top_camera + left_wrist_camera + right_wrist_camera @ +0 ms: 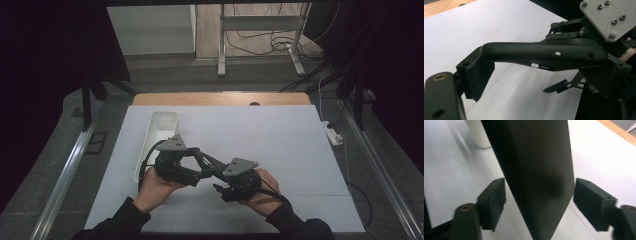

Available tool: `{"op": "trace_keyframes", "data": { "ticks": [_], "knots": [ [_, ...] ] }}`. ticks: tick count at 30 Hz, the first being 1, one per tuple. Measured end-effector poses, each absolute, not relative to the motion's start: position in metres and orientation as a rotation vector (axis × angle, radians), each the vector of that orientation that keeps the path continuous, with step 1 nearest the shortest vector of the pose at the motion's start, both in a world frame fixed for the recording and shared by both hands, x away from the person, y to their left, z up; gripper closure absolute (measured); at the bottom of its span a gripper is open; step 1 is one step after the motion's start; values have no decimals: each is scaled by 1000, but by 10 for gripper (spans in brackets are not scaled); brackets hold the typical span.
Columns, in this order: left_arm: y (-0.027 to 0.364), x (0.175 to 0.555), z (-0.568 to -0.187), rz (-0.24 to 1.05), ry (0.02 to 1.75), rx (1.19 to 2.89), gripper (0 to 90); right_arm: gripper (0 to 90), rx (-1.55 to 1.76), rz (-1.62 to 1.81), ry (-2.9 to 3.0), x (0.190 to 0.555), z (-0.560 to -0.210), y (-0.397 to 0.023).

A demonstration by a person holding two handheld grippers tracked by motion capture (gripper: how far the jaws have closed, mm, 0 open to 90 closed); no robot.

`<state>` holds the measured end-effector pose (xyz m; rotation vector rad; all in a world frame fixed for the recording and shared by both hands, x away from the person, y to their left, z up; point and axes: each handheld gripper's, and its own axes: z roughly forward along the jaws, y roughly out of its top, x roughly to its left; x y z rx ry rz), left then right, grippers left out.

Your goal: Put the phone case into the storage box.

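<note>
From the high view, your two hands meet low on the white mat [280, 145], near your edge of the table [220, 98]. Your left gripper [199, 176] points right and your right gripper [221, 184] points left, so their jaws come together between your hands. The black bar [207, 161] runs between them, raised off the mat. A white tray [162, 125] lies lengthwise just beyond your left hand [155, 187], by the mat's left edge. Your right hand [262, 192] sits close beside the left, both near the front edge.

In the left gripper view, your left gripper [541, 75] is clamped on the black bar [544, 53]. The bar spans the frame from one pad [477, 77] to the other, and both pads press against it. It has a rounded, slightly bent back with small holes in it. The grey plate [606, 17] of your other gripper shows at the upper right, and the white mat [486, 27] lies below.

In the right gripper view, your right gripper [536, 202] straddles the black bar [534, 170], which stands as a dark slab between the jaws. The left pad [495, 202] sits right against it. The right pad [594, 202] shows a thin sliver of light beside the slab, so this grip has not closed on it. The white tray [480, 132] is blurred at the upper left.
</note>
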<state>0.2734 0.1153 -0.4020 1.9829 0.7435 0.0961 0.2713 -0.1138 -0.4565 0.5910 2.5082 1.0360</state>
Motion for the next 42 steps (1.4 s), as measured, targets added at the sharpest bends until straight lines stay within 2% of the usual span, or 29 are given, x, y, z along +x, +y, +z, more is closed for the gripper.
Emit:
{"op": "trace_keyframes", "data": {
  "ticks": [3,9,14,18,22,30,42],
  "knots": [
    [114,273,-401,94,742,1983,143,323,578,1015,2493,270,-457,-113],
    [112,272,-402,91,740,1985,142,493,538,978,2443,268,-460,-112],
    [112,272,-403,104,742,1988,138,585,516,957,2450,268,-460,-113],
    [113,273,-403,109,739,1977,135,714,486,947,2452,267,-459,-115],
    [115,274,-404,99,741,1954,130,802,450,945,2448,265,-458,-115],
    [117,276,-407,100,740,1938,134,842,408,939,2454,263,-457,-114],
    [126,280,-408,105,734,1925,38,842,443,943,2490,266,-456,-118]
  ]
}}
